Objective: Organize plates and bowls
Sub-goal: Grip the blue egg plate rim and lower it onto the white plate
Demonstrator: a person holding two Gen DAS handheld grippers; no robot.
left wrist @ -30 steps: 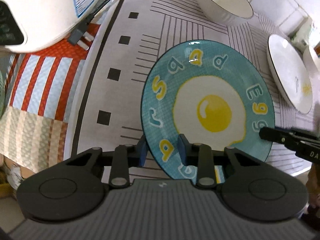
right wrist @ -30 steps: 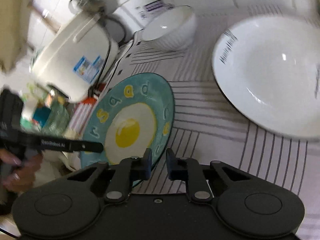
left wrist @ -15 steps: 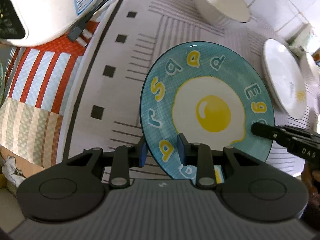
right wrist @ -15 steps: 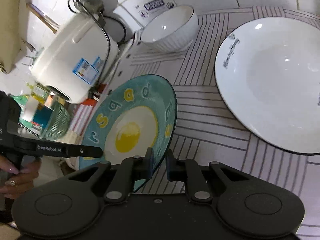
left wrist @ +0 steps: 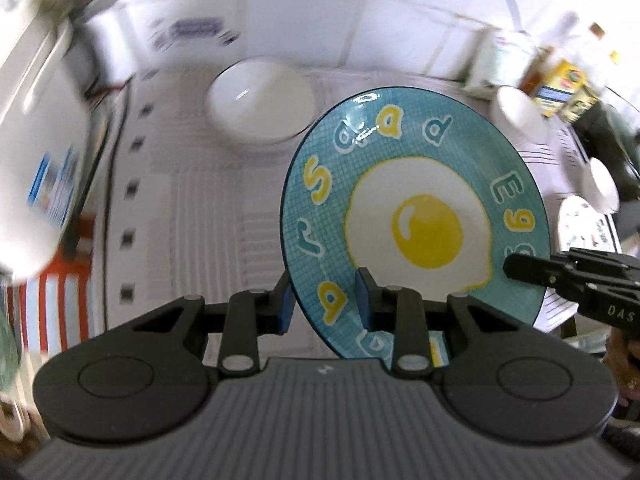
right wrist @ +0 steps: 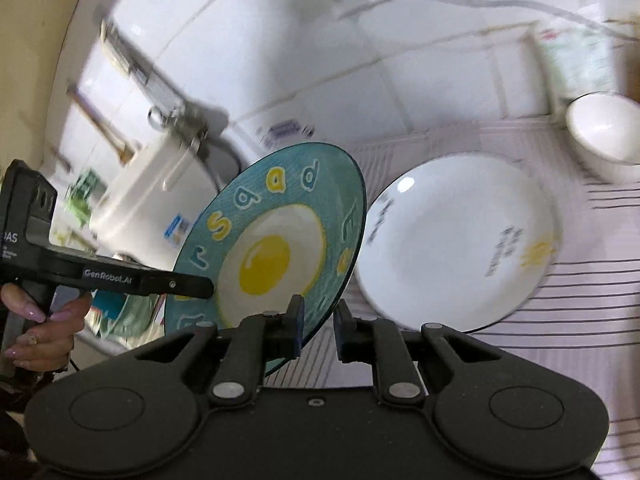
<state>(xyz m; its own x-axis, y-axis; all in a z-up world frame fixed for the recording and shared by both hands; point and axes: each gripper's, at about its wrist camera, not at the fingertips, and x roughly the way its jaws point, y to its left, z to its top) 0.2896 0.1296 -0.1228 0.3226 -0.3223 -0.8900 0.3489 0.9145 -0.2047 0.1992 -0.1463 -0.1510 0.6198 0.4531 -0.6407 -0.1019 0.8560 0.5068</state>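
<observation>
1. Gripping the teal fried-egg plate by its near rim, my left gripper has both pads clamped on the edge.
2. My right gripper straddles the opposite rim of that plate; its jaws are opening, rim between them.
3. The plate sits tilted, clear of the striped mat.
4. A white plate lies flat on the mat just beside it.
5. A white bowl stands beyond, near the white rice cooker.

Teal plate, yellow-yolked egg print
</observation>
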